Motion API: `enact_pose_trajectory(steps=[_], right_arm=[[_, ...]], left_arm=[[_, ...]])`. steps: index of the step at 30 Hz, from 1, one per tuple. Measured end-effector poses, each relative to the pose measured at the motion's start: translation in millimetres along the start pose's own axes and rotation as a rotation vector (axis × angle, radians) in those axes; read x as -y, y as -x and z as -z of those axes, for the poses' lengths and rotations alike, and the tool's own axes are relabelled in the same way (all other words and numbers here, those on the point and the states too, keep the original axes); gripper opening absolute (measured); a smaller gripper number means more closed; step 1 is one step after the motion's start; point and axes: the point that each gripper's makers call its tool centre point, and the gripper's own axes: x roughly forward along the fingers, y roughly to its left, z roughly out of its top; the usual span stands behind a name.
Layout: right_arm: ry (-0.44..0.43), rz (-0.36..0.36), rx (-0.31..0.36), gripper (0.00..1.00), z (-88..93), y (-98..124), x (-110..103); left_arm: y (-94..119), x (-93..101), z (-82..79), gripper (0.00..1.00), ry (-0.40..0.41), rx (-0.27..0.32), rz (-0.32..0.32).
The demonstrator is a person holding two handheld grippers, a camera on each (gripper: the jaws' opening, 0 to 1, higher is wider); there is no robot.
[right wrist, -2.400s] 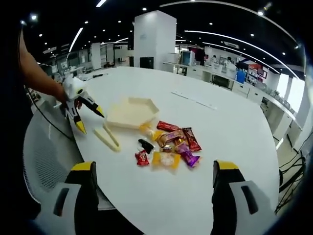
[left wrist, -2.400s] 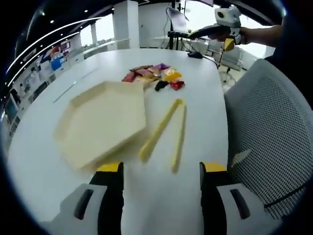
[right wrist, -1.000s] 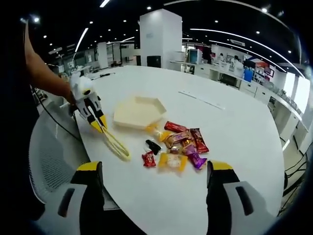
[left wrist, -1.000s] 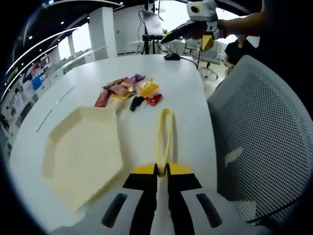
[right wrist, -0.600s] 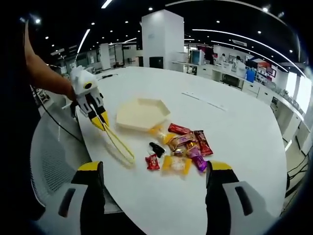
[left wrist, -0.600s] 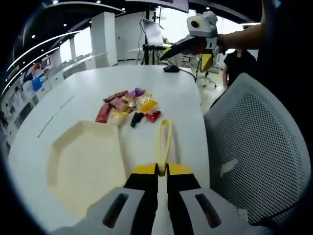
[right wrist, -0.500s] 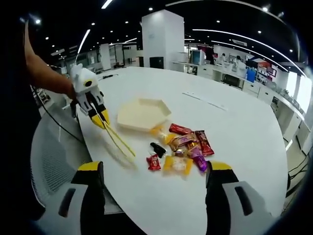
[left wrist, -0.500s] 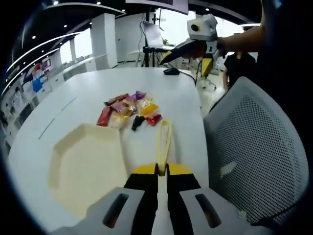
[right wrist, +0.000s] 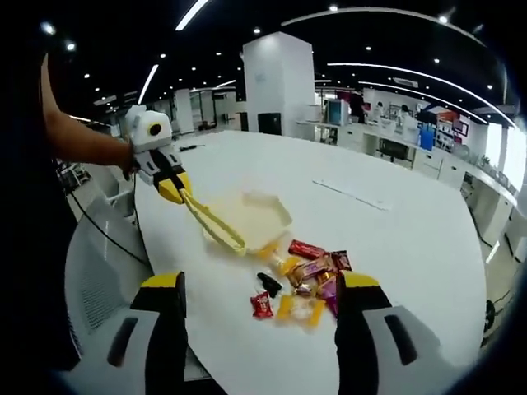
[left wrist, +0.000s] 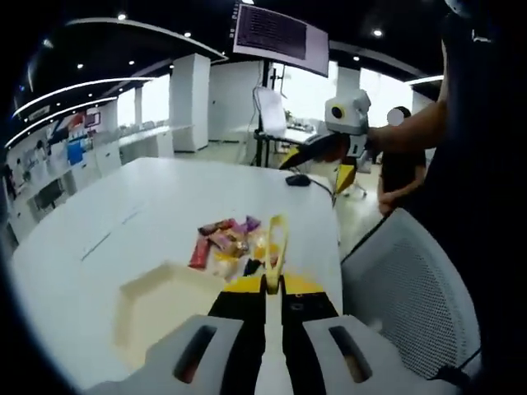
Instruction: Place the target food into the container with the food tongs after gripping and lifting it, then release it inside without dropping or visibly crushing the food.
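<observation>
2 grippers in use here: left gripper [left wrist: 272, 288] with jaws pressed together on the handle end of the yellow food tongs [left wrist: 274, 247], lifted clear of the white table [left wrist: 99, 247]; right gripper [right wrist: 255, 296] with jaws spread wide and nothing between them, hovering over the near edge of the table. Target food probably 1 of the wrapped snacks [right wrist: 309, 276], a loose pile on the table just to the right of the cream hexagonal container [right wrist: 251, 216], not yet touched by the tongs. Probably light, with slippery crinkly wrappers and soft or brittle contents, so best taken across the middle of 1 packet lying at the edge of the pile, such as the small red packet [right wrist: 262, 305], with only gentle closing. Tongs thin and springy, likely to twist if squeezed hard. In the right gripper view, seen from the side: tongs slanting down with tips above the near edge of the container, short of the pile. In the left gripper view, instead: tongs end-on, aimed toward the snacks, plus a mesh chair [left wrist: 412, 280] on the right.
</observation>
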Motion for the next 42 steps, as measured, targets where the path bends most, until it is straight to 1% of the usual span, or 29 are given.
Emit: enact_pose_trajectory(steps=[1,2,3,4,7,8,10,11,13,14,15,16,19,20,21,22,23,24,25,27,29,31,32,34,36,38,39,40,42], right_arm=[[-0.003,-0.018,0.010,0.65,-6.2,-0.2,-2.3],[-0.010,-0.056,0.043,0.62,-19.2,-0.7,-8.6],[-0.016,-0.072,0.064,0.60,-27.7,-0.5,-11.6],[-0.016,-0.086,0.102,0.58,-41.0,-0.4,-14.2],[-0.028,-0.119,0.178,0.52,-65.4,0.8,-19.5],[-0.032,-0.119,0.184,0.52,-67.5,0.6,-18.7],[-0.026,-0.122,0.165,0.53,-62.0,-7.0,-17.3],[-0.011,-0.134,0.112,0.54,-51.0,-13.8,-19.7],[0.022,-0.149,0.074,0.54,-41.0,-24.9,-24.7],[0.008,-0.160,0.079,0.55,-39.5,-33.2,-29.9],[0.000,-0.176,0.078,0.54,-38.1,-37.3,-34.2],[-0.018,-0.188,0.091,0.53,-38.8,-41.7,-37.2],[-0.121,-0.210,0.156,0.52,-50.2,-50.4,-38.8],[-0.134,-0.214,0.169,0.51,-54.4,-51.5,-39.0],[-0.138,-0.225,0.195,0.47,-62.0,-51.0,-40.5],[-0.141,-0.231,0.208,0.43,-65.5,-50.3,-41.3],[-0.155,-0.252,0.242,0.41,-74.6,-47.1,-43.1],[-0.160,-0.233,0.223,0.40,-72.2,-47.3,-37.1],[-0.173,-0.251,0.243,0.36,-76.8,-42.9,-36.7],[-0.184,-0.265,0.257,0.27,-80.3,-37.6,-35.0],[-0.189,-0.282,0.276,0.22,-85.9,-30.2,-34.6],[-0.195,-0.330,0.298,0.21,-93.1,-22.2,-42.6],[-0.194,-0.335,0.301,0.21,-93.8,-21.2,-43.6],[-0.203,-0.384,0.331,0.21,-102.5,-13.3,-52.9],[-0.197,-0.417,0.353,0.23,-111.5,-6.8,-59.9],[-0.177,-0.419,0.370,0.24,-119.1,-2.6,-62.5],[-0.177,-0.419,0.378,0.24,-122.3,-0.9,-62.0],[-0.173,-0.425,0.404,0.22,-128.4,2.6,-61.6],[-0.158,-0.422,0.413,0.19,-131.5,4.7,-60.5]], left_arm=[[2.3,0.1,-6.5,0.01,0.000,0.013,0.001],[4.4,0.6,-13.5,0.01,-0.005,0.029,0.002],[7.6,1.5,-23.8,0.01,-0.002,0.053,0.009],[9.7,1.7,-30.5,0.01,-0.004,0.070,0.010],[17.0,3.1,-54.2,0.01,0.000,0.130,0.016],[18.4,3.2,-58.6,0.00,0.000,0.141,0.017],[21.4,2.8,-69.2,0.00,0.000,0.173,0.017],[21.5,3.1,-71.6,0.00,-0.003,0.178,0.015],[20.5,3.2,-76.3,0.00,-0.010,0.183,0.010],[20.8,3.3,-79.7,0.00,-0.009,0.191,0.011],[21.0,4.2,-82.3,0.00,-0.011,0.196,0.011],[22.3,5.2,-87.2,0.00,-0.003,0.211,0.018],[25.4,8.7,-98.2,0.00,0.014,0.252,0.037],[26.9,9.8,-103.6,0.00,0.021,0.272,0.045],[27.2,9.8,-104.8,0.00,0.023,0.273,0.048],[27.5,10.0,-106.1,0.00,0.022,0.275,0.050],[27.6,10.1,-105.9,0.00,0.020,0.272,0.052],[31.2,7.7,-106.7,0.00,0.029,0.283,0.049],[33.2,6.8,-106.0,0.00,0.036,0.290,0.052],[35.8,9.4,-105.0,0.00,0.049,0.296,0.065],[36.7,16.0,-103.2,0.00,0.063,0.295,0.091],[39.1,18.7,-101.3,0.01,0.102,0.305,0.122],[39.9,18.8,-101.7,0.01,0.110,0.312,0.128],[44.8,21.8,-103.2,0.01,0.163,0.336,0.169],[48.9,22.0,-105.1,0.01,0.177,0.354,0.185],[51.4,22.1,-104.7,0.01,0.182,0.354,0.190],[51.6,22.4,-104.7,0.01,0.180,0.351,0.191],[51.9,23.3,-104.2,0.01,0.178,0.347,0.197],[52.0,25.0,-105.4,0.01,0.173,0.346,0.201]])
